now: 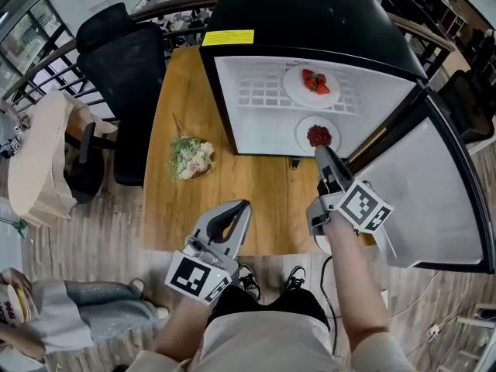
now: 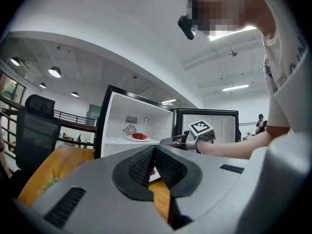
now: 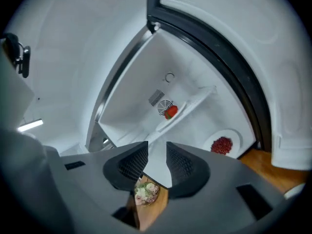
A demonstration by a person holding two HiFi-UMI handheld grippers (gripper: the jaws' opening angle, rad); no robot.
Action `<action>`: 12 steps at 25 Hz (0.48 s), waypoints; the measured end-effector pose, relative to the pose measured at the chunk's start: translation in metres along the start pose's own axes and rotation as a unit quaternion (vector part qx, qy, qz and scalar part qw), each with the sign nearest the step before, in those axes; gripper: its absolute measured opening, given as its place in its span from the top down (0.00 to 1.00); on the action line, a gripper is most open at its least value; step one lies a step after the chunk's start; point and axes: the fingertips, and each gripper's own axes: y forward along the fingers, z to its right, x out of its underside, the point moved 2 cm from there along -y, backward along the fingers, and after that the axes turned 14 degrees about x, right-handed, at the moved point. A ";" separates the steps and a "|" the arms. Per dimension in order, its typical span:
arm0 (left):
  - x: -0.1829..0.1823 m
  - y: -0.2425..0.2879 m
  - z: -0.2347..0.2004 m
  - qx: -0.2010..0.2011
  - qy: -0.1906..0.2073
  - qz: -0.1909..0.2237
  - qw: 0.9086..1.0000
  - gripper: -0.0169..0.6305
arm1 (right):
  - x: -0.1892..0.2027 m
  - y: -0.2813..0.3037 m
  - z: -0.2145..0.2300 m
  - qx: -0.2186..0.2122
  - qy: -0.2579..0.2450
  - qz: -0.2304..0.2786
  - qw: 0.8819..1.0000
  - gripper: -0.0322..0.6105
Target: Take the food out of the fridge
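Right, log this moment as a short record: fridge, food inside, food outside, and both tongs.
fridge: black fridge on the wooden table, door open
upper shelf: plate of bright red food
fridge floor: plate of dark red food
outside: salad on the table
left tongs: shut, empty, above the table
right tongs: open, empty, just in front of the lower plate
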 end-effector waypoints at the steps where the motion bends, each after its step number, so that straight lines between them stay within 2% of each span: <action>1: 0.002 0.001 -0.003 0.001 -0.002 -0.002 1.000 0.96 | 0.006 0.006 0.011 0.012 0.015 -0.006 1.000 0.78; 7: 0.020 0.007 -0.023 -0.002 -0.017 -0.018 1.000 0.96 | 0.033 0.034 0.066 0.069 0.077 -0.031 0.994 0.77; 9: 0.025 0.009 -0.029 -0.002 -0.021 -0.022 1.000 0.96 | 0.028 0.037 0.068 0.067 0.084 -0.021 0.994 0.77; 12: 0.030 0.013 -0.037 -0.002 -0.027 -0.026 0.999 0.96 | 0.006 0.036 0.050 0.035 0.082 0.014 0.996 0.77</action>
